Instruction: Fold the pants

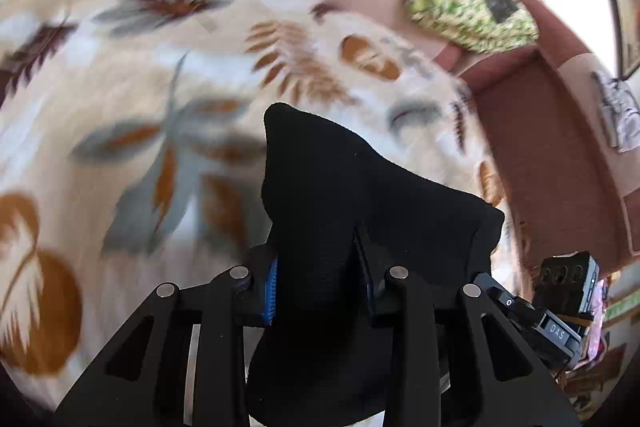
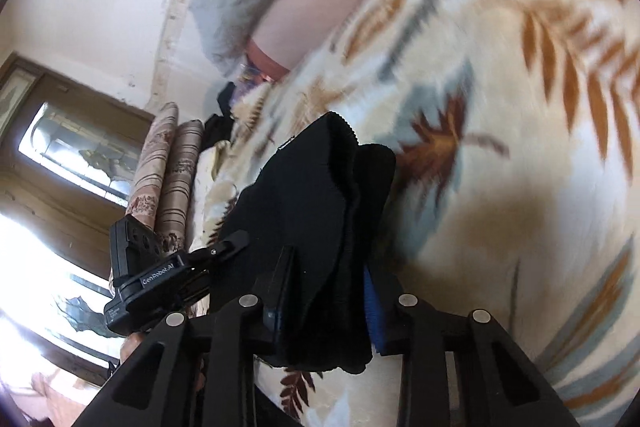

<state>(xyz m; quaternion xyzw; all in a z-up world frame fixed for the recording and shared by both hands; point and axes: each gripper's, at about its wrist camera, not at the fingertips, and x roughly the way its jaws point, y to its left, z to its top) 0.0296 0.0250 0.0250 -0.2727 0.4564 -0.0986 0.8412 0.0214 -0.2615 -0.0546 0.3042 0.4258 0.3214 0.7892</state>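
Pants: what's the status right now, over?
Left gripper and right gripper both clamped on black pants. Pants held above leaf-print blanket. Nothing blocking.

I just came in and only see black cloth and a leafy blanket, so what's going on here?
A person is folding black pants over a bed covered with a leaf-print blanket. Each hand carries a hand-held gripper, and both are clamped on the pants: the left hand-held gripper pinches a bunched part, and the right hand-held gripper grips several layers together. The fabric is held up off the blanket, and the background is blurred. How far the fold has got cannot be told.
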